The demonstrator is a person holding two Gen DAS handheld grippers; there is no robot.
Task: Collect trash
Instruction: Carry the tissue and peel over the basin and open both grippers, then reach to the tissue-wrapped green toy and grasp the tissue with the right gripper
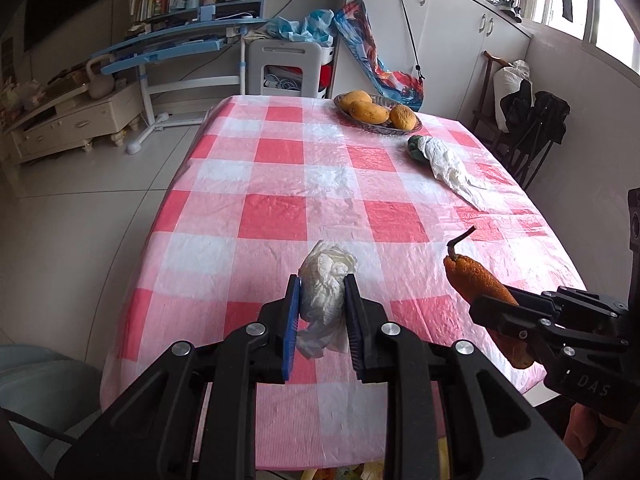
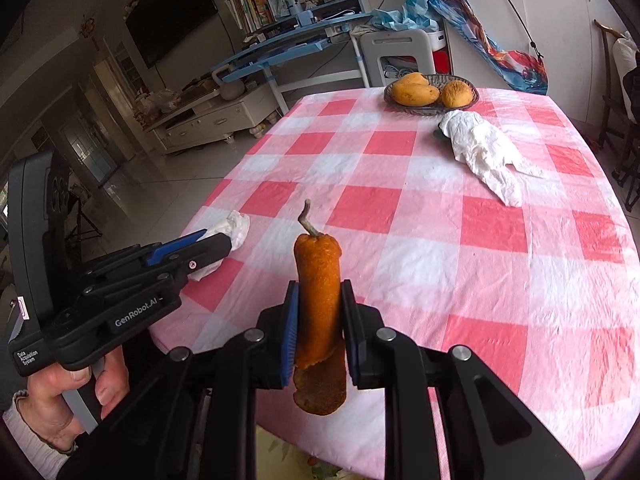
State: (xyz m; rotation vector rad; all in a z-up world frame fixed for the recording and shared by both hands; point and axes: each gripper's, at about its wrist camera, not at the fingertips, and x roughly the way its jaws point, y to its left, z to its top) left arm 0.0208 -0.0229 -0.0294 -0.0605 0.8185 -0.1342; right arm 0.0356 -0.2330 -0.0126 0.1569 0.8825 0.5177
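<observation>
My left gripper [image 1: 322, 300] is shut on a crumpled white tissue [image 1: 324, 292], held above the near edge of the pink checked tablecloth [image 1: 280, 184]. That same gripper [image 2: 224, 240] and tissue [image 2: 236, 226] appear at the left of the right wrist view. My right gripper [image 2: 318, 308] is shut on an orange peel with a curled stem [image 2: 318, 280], which stands upright between the pads. The peel [image 1: 476, 280] and the right gripper [image 1: 504, 312] also show at the right of the left wrist view. Another crumpled white tissue [image 1: 452, 168] [image 2: 484, 152] lies on the far right of the table.
A wicker basket [image 1: 384, 128] [image 2: 428, 108] holding three mangoes [image 1: 368, 112] [image 2: 414, 94] stands at the far end of the table. A dark green object [image 1: 414, 146] sits partly under the far tissue. A person's hand [image 2: 68, 396] grips the left tool. A chair with dark clothes [image 1: 532, 128] stands to the right.
</observation>
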